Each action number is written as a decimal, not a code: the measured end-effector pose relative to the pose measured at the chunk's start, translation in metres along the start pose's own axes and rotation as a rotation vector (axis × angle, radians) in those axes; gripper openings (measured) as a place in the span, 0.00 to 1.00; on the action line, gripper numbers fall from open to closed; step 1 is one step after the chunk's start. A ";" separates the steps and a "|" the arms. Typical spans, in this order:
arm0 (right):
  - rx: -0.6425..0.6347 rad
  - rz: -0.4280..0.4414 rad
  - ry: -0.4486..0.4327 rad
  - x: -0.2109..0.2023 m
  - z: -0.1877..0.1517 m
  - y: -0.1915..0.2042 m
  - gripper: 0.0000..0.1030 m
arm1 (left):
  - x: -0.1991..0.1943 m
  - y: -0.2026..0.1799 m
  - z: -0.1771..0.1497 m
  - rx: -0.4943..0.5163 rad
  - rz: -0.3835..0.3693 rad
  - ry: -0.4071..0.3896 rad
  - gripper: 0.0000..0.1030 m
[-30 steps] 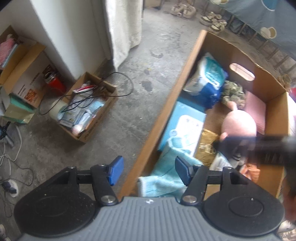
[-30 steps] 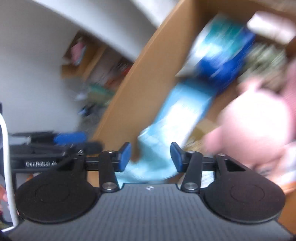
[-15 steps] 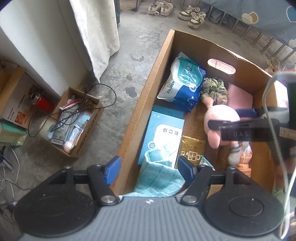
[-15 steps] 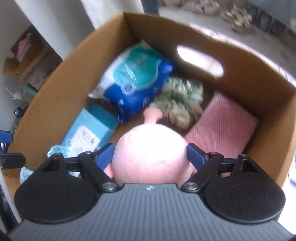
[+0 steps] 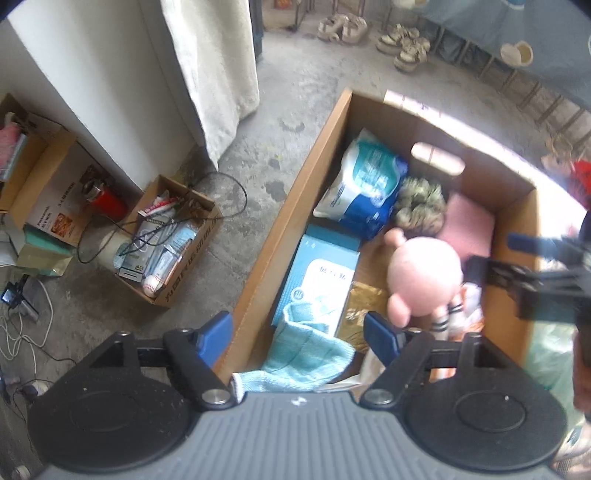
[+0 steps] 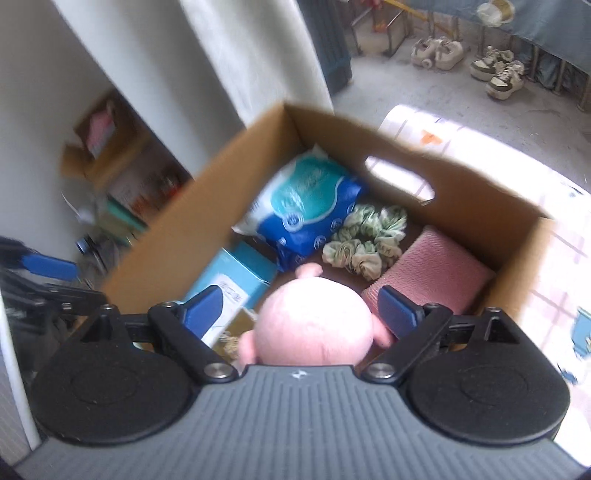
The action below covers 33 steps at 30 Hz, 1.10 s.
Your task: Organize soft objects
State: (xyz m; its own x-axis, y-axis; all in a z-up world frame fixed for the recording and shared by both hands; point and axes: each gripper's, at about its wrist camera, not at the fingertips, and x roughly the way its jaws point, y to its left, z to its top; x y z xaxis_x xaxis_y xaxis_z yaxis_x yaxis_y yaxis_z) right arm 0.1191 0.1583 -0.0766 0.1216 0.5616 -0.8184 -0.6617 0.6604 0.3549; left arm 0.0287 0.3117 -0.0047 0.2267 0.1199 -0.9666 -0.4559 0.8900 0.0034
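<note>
An open cardboard box [image 5: 280,221] on the floor holds soft things. A teal towel [image 5: 306,350] lies crumpled at its near end. My left gripper [image 5: 297,334] hangs above the towel, jaws opening wide, pads touching nothing. A round pink plush [image 6: 314,325] lies mid-box. My right gripper [image 6: 301,310] hovers over it, jaws opening, pads clear of its sides. Further back lie a blue tissue pack [image 6: 306,206], a green scrunchie [image 6: 369,240] and a folded pink cloth [image 6: 432,273]. The left wrist view shows the plush [image 5: 424,280] and the blurred right gripper [image 5: 517,258] beside it.
A light blue carton [image 5: 317,280] and a gold packet [image 5: 364,310] lie flat in the box. Left of it on the concrete floor stand a small cardboard box of toiletries [image 5: 170,240], a red can [image 5: 107,201] and loose cables. A curtain [image 5: 214,74] and shoes [image 5: 343,27] are beyond.
Both grippers have risen away from the box and spread their jaws wider. The right one swung from the teal towel to above the pink plush. The towel stays in the box.
</note>
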 end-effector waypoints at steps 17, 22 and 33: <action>0.040 -0.270 -0.621 -0.279 -0.038 0.001 0.99 | -0.165 -0.083 0.005 0.066 0.035 -0.476 1.00; 0.044 -0.491 -0.713 -0.329 -0.040 0.007 0.99 | -0.193 -0.104 0.011 0.119 0.078 -0.603 1.00; 0.166 -0.665 -0.654 -0.393 -0.087 0.089 0.99 | -0.211 -0.077 0.002 0.282 -0.189 -0.518 1.00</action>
State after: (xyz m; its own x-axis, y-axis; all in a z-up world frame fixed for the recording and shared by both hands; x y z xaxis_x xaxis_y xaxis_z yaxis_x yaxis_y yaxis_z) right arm -0.0521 -0.0478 0.2372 0.8596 0.1794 -0.4785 -0.2002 0.9797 0.0078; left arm 0.0176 0.2188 0.1993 0.7019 0.0834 -0.7074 -0.1379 0.9902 -0.0201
